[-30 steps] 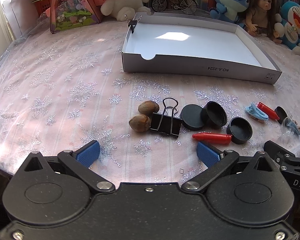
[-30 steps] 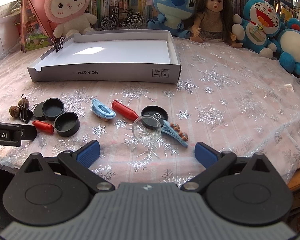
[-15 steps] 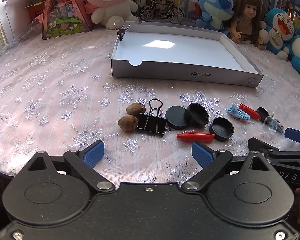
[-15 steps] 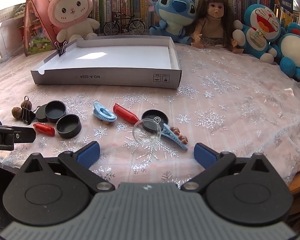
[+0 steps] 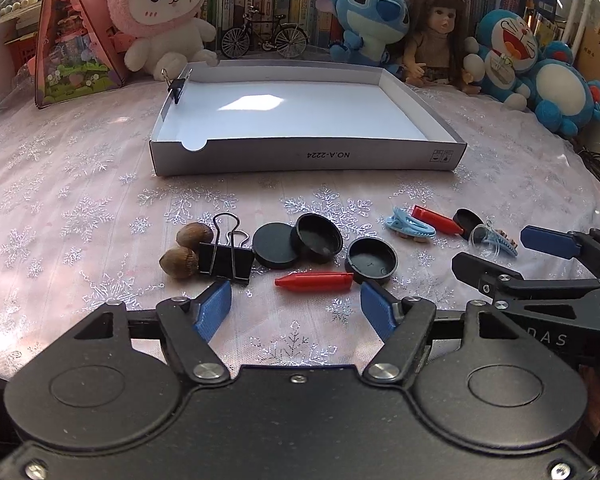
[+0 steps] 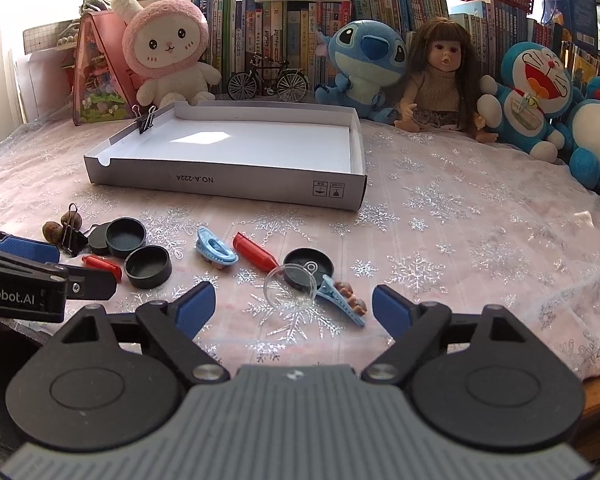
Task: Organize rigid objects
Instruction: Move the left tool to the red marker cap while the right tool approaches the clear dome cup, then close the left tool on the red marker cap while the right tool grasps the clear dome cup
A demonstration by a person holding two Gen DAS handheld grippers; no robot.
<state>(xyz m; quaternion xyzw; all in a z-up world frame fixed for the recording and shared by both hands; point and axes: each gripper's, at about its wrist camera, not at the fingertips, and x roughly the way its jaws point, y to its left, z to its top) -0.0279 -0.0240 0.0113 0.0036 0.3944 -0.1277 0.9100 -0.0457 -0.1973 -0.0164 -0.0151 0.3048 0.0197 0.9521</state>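
Left wrist view: my left gripper (image 5: 296,304) has its jaws closing, part spread, nothing between the pads yet. The red cap (image 5: 314,281) lies on the counter (image 5: 80,200) just ahead of the gap; a black lid (image 5: 372,260) sits by the right pad, the binder clip (image 5: 225,258) by the left pad, two nuts (image 5: 179,263) beside the clip. Right wrist view: my right gripper (image 6: 294,306) is also closing, still wide, holding nothing. The clear disc (image 6: 290,286) and blue hair clip (image 6: 342,302) lie just ahead between its pads. The white tray (image 6: 228,180) stands farther back, with only a clip on its rim.
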